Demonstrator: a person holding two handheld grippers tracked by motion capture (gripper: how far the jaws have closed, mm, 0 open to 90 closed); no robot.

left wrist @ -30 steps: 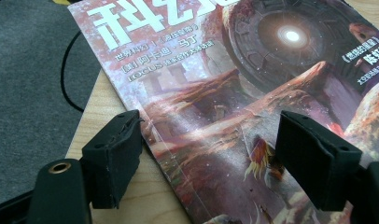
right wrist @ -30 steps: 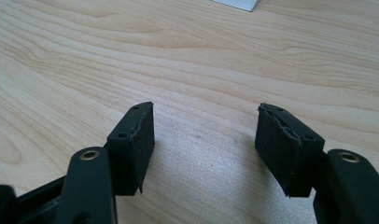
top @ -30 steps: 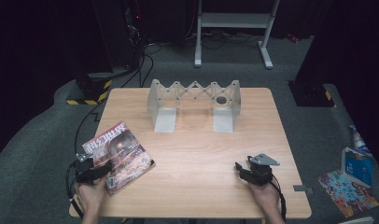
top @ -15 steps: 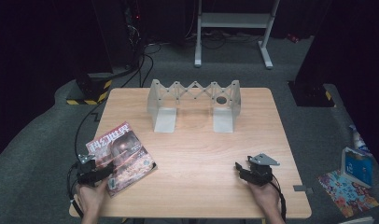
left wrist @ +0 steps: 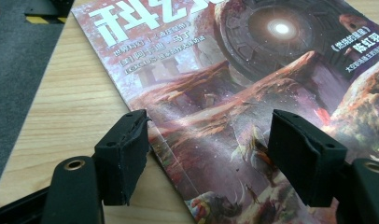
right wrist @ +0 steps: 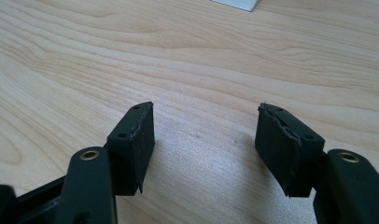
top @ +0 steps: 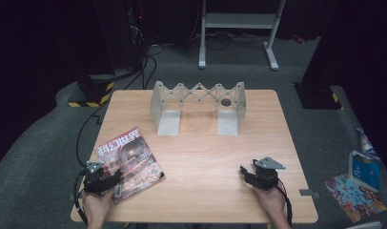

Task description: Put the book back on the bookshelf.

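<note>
Glossy and printed in reds and browns, a magazine (top: 128, 162) is seen lying flat at the near left corner of the wooden surface (top: 201, 157), its title end turned toward the far side. The left tongs (top: 109, 180) are held low over the magazine's near edge; in the left gripper view the jaws are seen spread, one over the bare wood just beside the spine and the other above the cover (left wrist: 234, 93), and they have just been closing a little without pressing on the pages. The right tongs (top: 243, 172) are rested at the near right, well apart from the magazine, spread over bare wood. A grey folding rack (top: 198, 106) is stood at the far middle.
</note>
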